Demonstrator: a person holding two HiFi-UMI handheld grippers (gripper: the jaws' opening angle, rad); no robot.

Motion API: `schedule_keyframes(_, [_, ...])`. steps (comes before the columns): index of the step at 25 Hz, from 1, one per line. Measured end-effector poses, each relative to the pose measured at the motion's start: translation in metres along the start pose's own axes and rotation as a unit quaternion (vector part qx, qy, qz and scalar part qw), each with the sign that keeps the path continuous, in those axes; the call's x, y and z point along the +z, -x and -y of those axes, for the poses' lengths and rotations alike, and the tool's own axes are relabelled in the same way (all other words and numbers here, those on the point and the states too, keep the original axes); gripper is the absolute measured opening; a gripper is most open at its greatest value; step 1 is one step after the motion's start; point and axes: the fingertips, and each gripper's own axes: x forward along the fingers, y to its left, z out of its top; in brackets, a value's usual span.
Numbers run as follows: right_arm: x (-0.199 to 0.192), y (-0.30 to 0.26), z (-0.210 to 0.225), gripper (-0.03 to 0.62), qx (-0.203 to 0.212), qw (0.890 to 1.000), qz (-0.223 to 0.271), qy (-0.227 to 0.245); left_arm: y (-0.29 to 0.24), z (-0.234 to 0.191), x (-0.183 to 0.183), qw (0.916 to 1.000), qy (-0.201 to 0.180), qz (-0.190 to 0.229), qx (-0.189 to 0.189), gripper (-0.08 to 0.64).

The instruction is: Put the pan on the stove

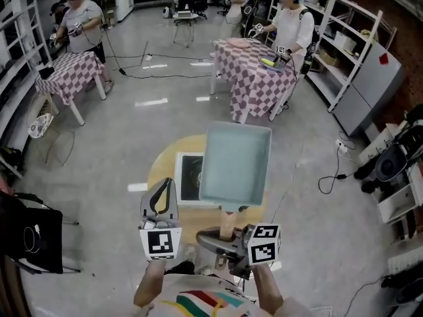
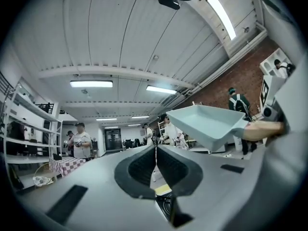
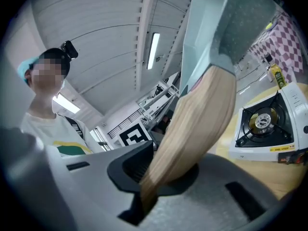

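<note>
In the head view, the right gripper [image 1: 225,235] clamps the wooden handle [image 1: 227,223] of the pan [image 1: 236,164], which is held over the round table [image 1: 160,167] and hides most of the stove [image 1: 188,177]; 2 checked tables [image 1: 254,78] stand behind. In the left gripper view, the left gripper [image 2: 155,165] has its 2 jaws together and empty. In the right gripper view, the handle fills the jaws and the stove stands apart at the right.
</note>
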Motion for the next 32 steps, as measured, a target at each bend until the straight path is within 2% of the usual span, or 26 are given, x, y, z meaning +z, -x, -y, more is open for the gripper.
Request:
schedule_keyframes(4, [0.006,-0.016,0.007,0.009,0.005,1.000,-0.007,-0.004,-0.013,-0.016,0.000,0.9996,0.024,-0.015,0.004,0.006])
schedule_keyframes(7, [0.015,-0.024,0.018,0.010,-0.004,1.000,-0.006,-0.002,-0.036,-0.028,0.000,0.9991,0.038,0.011,0.013,0.006])
schedule_keyframes(11, [0.027,-0.035,0.032,0.011,-0.010,1.000,-0.005,0.001,-0.061,-0.034,0.003,0.9984,0.046,0.032,0.002,0.006])
schedule_keyframes(14, [0.030,-0.042,0.039,0.011,-0.014,1.000,-0.004,0.005,-0.071,-0.037,0.004,0.9980,0.057,0.026,-0.009,0.006])
schedule_keyframes(18, [0.029,-0.052,0.050,0.009,-0.016,1.000,0.003,0.001,-0.072,-0.040,-0.018,0.9986,0.047,0.008,-0.022,0.006])
schedule_keyframes(21, [0.040,-0.055,0.062,0.011,-0.011,1.000,0.007,-0.009,-0.086,-0.050,-0.016,0.9982,0.059,0.006,-0.007,0.006])
schedule_keyframes(26, [0.038,-0.052,0.068,0.011,0.013,0.999,-0.009,-0.032,-0.092,-0.055,-0.018,0.9983,0.052,0.021,0.017,0.006])
schedule_keyframes(32, [0.044,-0.043,0.072,0.011,0.040,0.998,-0.028,-0.042,-0.090,-0.057,-0.022,0.9980,0.042,-0.017,0.044,0.006])
